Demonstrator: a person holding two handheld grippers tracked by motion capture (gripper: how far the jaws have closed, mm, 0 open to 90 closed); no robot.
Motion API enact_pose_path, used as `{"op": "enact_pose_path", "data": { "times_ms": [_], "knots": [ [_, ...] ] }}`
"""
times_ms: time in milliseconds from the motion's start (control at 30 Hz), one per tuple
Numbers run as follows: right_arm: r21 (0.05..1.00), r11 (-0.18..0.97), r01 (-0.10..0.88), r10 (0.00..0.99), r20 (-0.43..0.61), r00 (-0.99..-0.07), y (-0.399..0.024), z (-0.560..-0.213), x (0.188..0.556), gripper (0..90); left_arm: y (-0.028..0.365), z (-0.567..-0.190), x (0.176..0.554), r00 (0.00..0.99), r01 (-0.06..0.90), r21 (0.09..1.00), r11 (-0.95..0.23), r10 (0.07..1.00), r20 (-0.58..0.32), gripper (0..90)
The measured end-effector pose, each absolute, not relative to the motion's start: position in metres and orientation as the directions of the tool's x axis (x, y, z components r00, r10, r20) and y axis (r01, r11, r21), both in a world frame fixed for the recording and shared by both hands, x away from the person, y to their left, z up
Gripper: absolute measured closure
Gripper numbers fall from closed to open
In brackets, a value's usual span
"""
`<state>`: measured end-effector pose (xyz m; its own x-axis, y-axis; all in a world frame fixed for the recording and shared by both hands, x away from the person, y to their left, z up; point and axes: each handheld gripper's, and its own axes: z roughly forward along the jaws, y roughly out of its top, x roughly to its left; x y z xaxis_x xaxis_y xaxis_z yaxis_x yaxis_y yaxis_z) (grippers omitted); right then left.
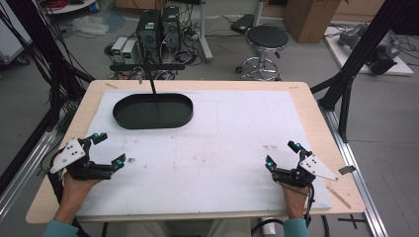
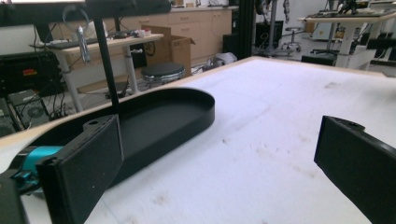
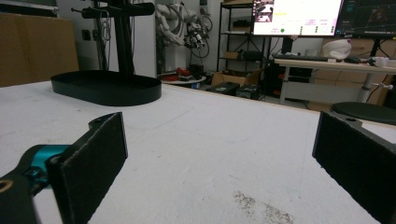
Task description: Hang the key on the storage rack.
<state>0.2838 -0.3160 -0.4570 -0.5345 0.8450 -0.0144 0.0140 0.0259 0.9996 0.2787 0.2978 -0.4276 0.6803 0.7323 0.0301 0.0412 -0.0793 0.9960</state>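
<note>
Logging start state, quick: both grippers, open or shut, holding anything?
Left gripper: open, jaws spread wide, holding nothing.
Right gripper: open, jaws spread wide, holding nothing.

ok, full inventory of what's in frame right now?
tray: 1, black, oval, empty, far-left of the mat
stand post: 1, black, upright from the tray, crossbar on top
mat: 1, white, stained, covers most of the table
table: 1, light wood
stool: 1, black seat, floor beyond the table
left gripper: 1, black, open, near-left, holding nothing
right gripper: 1, black, open, near-right, holding nothing
</note>
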Motion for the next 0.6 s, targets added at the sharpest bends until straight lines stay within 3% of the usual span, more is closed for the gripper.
{"op": "enact_pose_path", "data": {
  "times_ms": [200, 600],
  "knots": [
    [0.999, 0.030, 0.011, 0.845, -0.020, -0.534, -0.316, -0.457, 0.284, 2.5, 0.299, -0.453, 0.272, 0.663, 0.037, 0.999, -0.040, 0.748, 0.005, 1.7],
    [0.999, 0.033, 0.014, 0.848, -0.020, -0.529, -0.315, -0.457, 0.284, 2.5, 0.303, -0.457, 0.268, 0.636, -0.002, 1.000, 0.012, 0.772, -0.008, 1.7]
  ]
}}
